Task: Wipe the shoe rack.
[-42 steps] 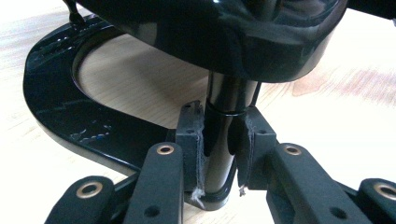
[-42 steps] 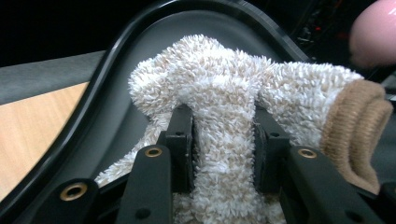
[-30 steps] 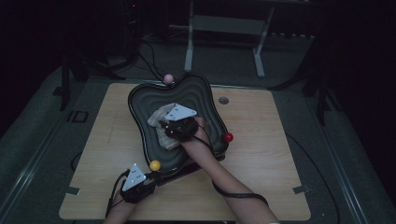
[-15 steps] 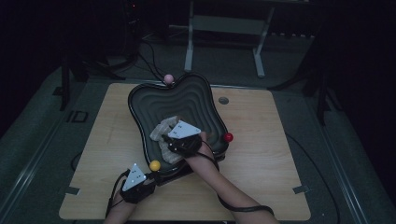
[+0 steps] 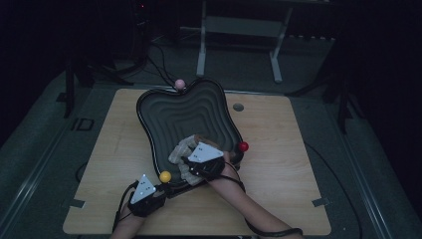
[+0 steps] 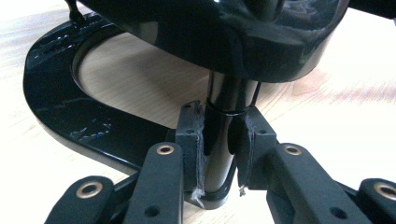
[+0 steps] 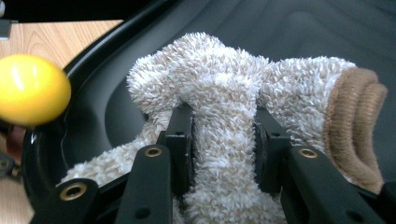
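Observation:
A black tray [image 5: 184, 112] with wavy ridges stands on a stand on the wooden table [image 5: 283, 169]. A fluffy beige cloth [image 5: 179, 152] lies at the tray's near edge, and my right gripper [image 5: 189, 168] is shut on it. In the right gripper view the pads pinch a fold of the cloth [image 7: 219, 88], with my right gripper [image 7: 223, 140] over the tray's dark floor [image 7: 289, 28]. My left gripper [image 5: 161, 191] sits at the tray's near left corner. It is shut on the stand's black post [image 6: 227, 93], and my left gripper [image 6: 218, 130] shows above the stand's curved base [image 6: 65, 121].
Ball knobs stick out from the tray: a yellow one [image 5: 165, 176] near my left gripper, also seen as the yellow ball [image 7: 32, 91], a red one [image 5: 243, 146] at the right, a pink one [image 5: 179, 83] at the far rim. A round grommet [image 5: 238, 107] sits in the table.
My right gripper has dragged the cloth across the tray toward its near edge. The left gripper has kept its hold and place.

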